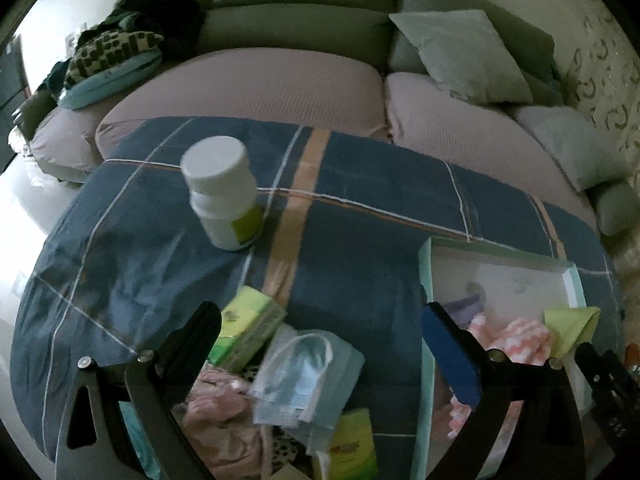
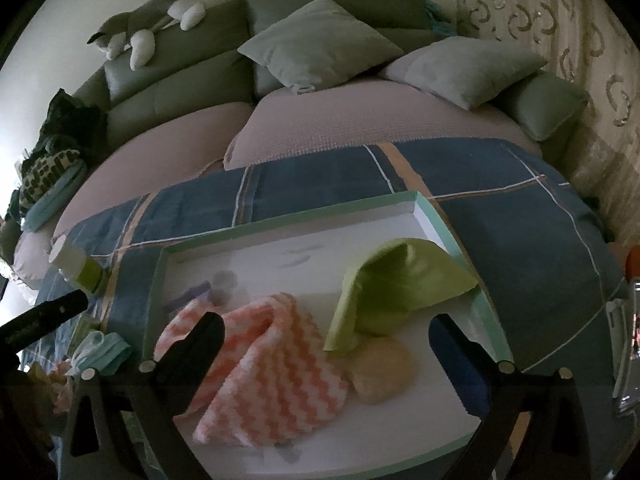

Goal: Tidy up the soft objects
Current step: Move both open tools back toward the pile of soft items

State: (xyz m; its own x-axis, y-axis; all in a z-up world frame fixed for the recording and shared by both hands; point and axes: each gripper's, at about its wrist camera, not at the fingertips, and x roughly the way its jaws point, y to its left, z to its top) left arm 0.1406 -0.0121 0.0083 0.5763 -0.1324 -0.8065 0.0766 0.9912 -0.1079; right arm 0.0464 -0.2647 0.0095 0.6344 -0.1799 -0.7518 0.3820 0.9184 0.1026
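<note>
The left gripper hangs with its jaws spread wide and nothing between the pads, over a heap on the blue plaid cloth; below it lie a bagged blue face mask, a green tissue pack just beside it, a pink cloth at the near edge and a yellow-green packet; none of these touches the fingers. The right gripper is likewise fully open and holds nothing; its 2 fingers stand over a shallow white tray with a mint-green rim. Inside the tray, nearest the camera, a pink-and-white zigzag towel lies crumpled, touching a pale yellow sponge-like lump to its right; a lime-green cloth is draped just behind, its far corner reaching the tray's right rim; a small purple item sits behind the towel, too blurred to name. Left of the tray, a white bottle with a green label stands upright on the plaid cloth, well apart from the heap. Beyond the cloth runs a green sofa with mauve seat covers; 2 grey-green cushions lean on its right half, a plush husky lies along the backrest, and a pile of dark clothes sits at the left end.
</note>
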